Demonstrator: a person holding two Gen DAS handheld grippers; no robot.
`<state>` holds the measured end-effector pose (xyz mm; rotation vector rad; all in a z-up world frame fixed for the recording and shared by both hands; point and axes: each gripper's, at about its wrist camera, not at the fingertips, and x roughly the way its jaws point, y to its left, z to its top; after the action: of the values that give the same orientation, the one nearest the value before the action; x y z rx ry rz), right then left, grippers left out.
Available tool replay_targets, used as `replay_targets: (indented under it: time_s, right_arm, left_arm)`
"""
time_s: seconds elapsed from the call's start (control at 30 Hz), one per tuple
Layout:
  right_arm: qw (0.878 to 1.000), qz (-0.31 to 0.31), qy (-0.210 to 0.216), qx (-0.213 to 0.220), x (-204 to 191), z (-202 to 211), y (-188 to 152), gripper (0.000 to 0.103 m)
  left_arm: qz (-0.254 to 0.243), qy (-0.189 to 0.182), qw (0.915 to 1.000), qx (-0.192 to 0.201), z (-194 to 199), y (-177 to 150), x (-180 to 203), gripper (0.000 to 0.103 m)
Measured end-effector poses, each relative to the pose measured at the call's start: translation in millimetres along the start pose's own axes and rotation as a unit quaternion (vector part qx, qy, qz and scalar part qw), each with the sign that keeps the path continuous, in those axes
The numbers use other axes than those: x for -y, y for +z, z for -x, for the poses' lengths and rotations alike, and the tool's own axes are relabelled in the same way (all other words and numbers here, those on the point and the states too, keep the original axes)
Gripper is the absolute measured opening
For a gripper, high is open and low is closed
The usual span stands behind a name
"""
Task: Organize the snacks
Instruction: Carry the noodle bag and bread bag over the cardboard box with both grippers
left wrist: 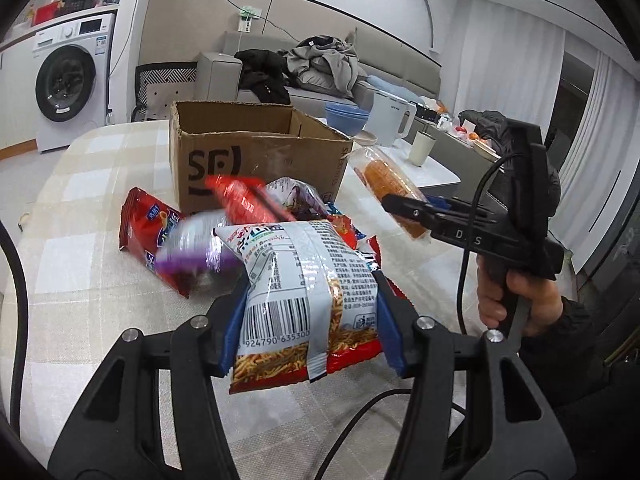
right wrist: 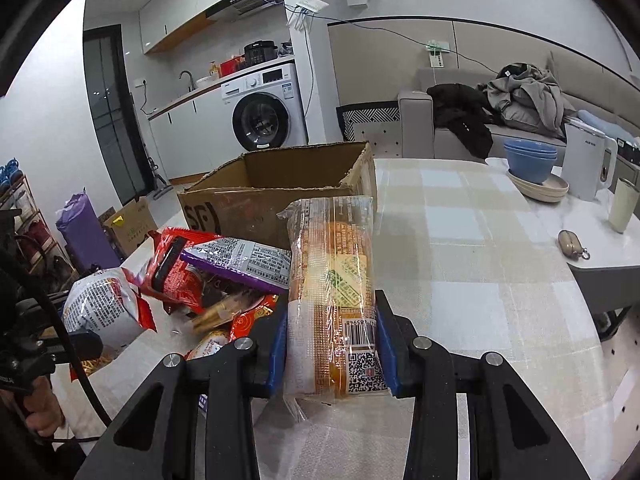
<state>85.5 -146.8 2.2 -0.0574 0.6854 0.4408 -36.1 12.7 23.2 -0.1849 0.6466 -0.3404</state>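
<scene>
My left gripper (left wrist: pixel 312 312) is shut on a white and red bag of stick snacks (left wrist: pixel 308 288), held above the table. My right gripper (right wrist: pixel 332 344) is shut on an orange clear-wrapped snack pack (right wrist: pixel 332 280); it also shows in the left wrist view (left wrist: pixel 390 184), held up to the right of the box. An open cardboard box (left wrist: pixel 256 152) stands on the checked tablecloth, also in the right wrist view (right wrist: pixel 280 192). A pile of snack bags (right wrist: pixel 224 272) lies in front of it, among them a red bag (left wrist: pixel 148 228) and a purple one (right wrist: pixel 240 260).
A stack of blue bowls (right wrist: pixel 530 160), a white kettle (right wrist: pixel 588 164), a cream cup (right wrist: pixel 624 208) and a small pouch (right wrist: pixel 570 244) stand at the table's far right. A sofa with clothes (right wrist: pixel 520 96) and a washing machine (right wrist: pixel 260 112) are behind.
</scene>
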Motion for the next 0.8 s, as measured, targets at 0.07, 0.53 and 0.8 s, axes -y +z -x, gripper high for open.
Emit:
replay_targets:
  time_s: [0.07, 0.53, 0.8]
  right_arm:
    - [1.000, 0.001, 0.001, 0.002, -3.6, 1.0, 0.5, 0.038]
    - [1.000, 0.012, 0.013, 0.000, -30.3, -0.9, 0.3, 0.038]
    - [1.000, 0.004, 0.016, 0.005, -25.6, 1.7, 3.2, 0.038]
  left_arm:
    - [0.001, 0.000, 1.0000, 0.005, 4.5, 2.5, 0.3, 0.053]
    - [0.029, 0.037, 0.9988, 0.013, -2.5, 16.1, -3.9, 0.053]
    - [0.027, 0.053, 0.9981, 0.018, -12.9, 32.4, -12.6, 0.053]
